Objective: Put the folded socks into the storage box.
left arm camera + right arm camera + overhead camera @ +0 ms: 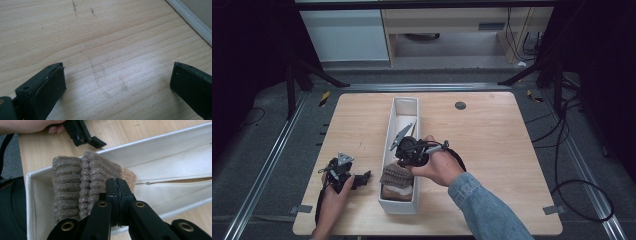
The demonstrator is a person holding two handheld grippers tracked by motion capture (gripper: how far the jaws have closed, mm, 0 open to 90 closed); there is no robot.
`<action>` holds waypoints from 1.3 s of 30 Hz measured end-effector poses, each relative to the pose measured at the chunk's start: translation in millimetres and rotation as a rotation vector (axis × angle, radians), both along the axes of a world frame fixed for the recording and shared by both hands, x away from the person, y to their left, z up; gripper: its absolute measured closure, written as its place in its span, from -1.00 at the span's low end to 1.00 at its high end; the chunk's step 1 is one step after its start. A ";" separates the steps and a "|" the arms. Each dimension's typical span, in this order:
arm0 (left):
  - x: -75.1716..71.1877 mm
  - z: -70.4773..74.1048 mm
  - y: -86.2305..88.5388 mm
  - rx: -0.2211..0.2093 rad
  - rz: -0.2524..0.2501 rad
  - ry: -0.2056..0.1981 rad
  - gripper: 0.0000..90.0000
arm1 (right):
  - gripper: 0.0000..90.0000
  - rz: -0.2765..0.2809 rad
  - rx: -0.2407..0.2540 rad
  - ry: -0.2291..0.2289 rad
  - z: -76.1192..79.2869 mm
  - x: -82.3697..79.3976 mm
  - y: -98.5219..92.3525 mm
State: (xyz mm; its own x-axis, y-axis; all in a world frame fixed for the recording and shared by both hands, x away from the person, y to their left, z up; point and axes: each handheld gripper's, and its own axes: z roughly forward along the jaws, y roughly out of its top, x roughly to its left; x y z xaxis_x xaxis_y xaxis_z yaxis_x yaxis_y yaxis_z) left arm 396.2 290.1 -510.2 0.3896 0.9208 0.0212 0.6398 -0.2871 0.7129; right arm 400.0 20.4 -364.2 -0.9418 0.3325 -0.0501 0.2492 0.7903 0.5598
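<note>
A long white box (404,103) lies lengthwise in the middle of the wooden table. A folded brown ribbed knit (396,175) fills its near end, with a lighter tan piece (128,174) beside it. My right gripper (401,161) hangs over the box just above the knit. Its jaws (116,182) are pressed flat together, and I see nothing between them. My left gripper (363,176) rests on the table to the left of the box. It is open, with bare wood between its pads (53,85).
The far half of the box (162,143) holds only its white lining. A small grey disc (460,105) is set in the tabletop at the back right. Cables (579,200) trail over the dark floor to the right of the table.
</note>
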 end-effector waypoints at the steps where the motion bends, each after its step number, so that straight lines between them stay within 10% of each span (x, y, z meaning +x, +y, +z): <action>1: 0.0 0.0 0.0 0.000 0.000 0.000 -1.00 | 1.00 0.005 -0.005 0.005 -1.2 -0.6 0.5; 39: 0.1 0.0 0.1 -0.001 -0.001 0.000 -1.00 | 1.00 0.110 -0.027 0.070 -29.8 -28.4 7.1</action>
State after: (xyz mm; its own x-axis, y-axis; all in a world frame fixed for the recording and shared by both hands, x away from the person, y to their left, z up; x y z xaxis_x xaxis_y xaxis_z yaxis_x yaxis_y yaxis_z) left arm 396.4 290.2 -510.3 0.3903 0.9205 0.0205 0.6397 -0.2871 0.7130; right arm 371.6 27.5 -394.0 -0.9741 0.2261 0.0096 0.1976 0.8294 0.5225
